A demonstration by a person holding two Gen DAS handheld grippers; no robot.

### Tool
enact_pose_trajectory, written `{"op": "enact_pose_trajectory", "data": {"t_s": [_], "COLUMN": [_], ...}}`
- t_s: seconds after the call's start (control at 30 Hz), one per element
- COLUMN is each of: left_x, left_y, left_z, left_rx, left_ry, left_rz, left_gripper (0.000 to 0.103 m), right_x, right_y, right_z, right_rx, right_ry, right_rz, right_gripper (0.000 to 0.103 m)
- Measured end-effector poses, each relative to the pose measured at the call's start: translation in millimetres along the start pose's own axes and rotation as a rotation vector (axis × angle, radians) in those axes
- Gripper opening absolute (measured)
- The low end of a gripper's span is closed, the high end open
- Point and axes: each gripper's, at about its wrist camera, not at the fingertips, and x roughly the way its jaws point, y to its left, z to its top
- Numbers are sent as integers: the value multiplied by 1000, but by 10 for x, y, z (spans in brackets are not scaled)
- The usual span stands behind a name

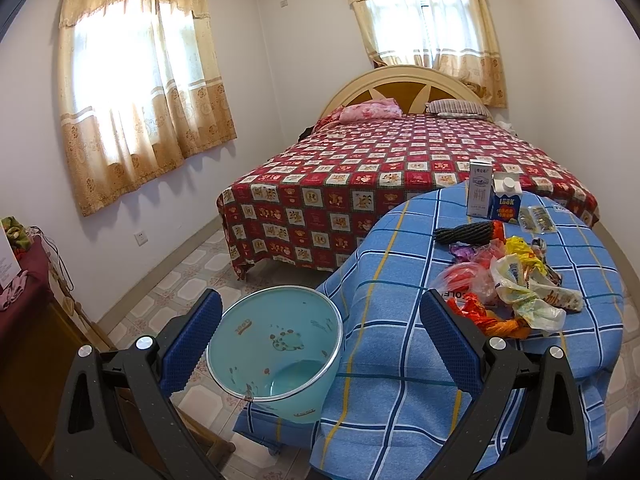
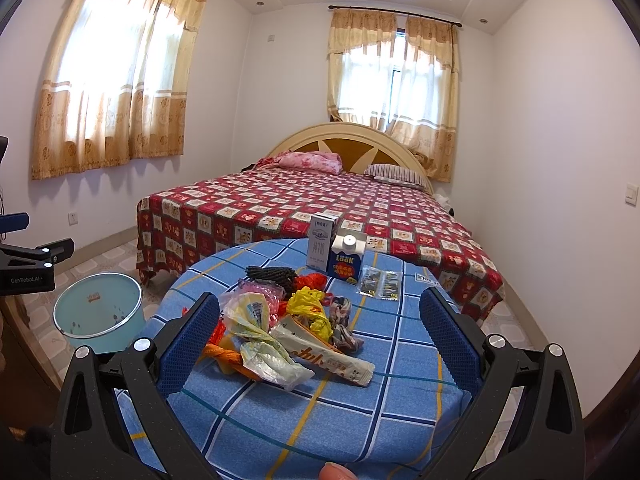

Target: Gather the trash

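- The trash pile (image 2: 288,328) sits mid-table, toward the edge nearest the pale blue bin (image 1: 276,344) on the floor; its long white wrapper (image 2: 328,360) runs slantwise, one end toward the near edge.
- Two cartons (image 2: 336,254) stand upright at the far edge, flat foil sachets (image 2: 380,286) just beside them.
- The round table (image 2: 320,420) wears a blue checked cloth; a red-quilted bed (image 2: 320,208) and curtained windows lie beyond.
- Left gripper (image 1: 320,336) and right gripper (image 2: 320,332) — both spread wide, empty, hovering.
- The crumpled bags overlap too much to tell apart; the bin's base is cut off behind the cloth.
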Motion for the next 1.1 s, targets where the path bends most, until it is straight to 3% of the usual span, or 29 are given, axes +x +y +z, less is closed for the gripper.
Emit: {"op": "enact_pose_trajectory", "data": {"t_s": [0.8, 1.1], "left_x": [15, 232], "left_y": [27, -34], "left_z": [-17, -205], "left_rx": [3, 34], "left_ry": [4, 49], "left_rz": [0, 9], "left_gripper": [97, 97], "right_x": [15, 325], "right_y": [-9, -151], "right_z": [-28, -265], "right_rx": [1, 11], "right_ry": [5, 62], "right_rz": [-2, -51], "right_gripper": [98, 98]}}
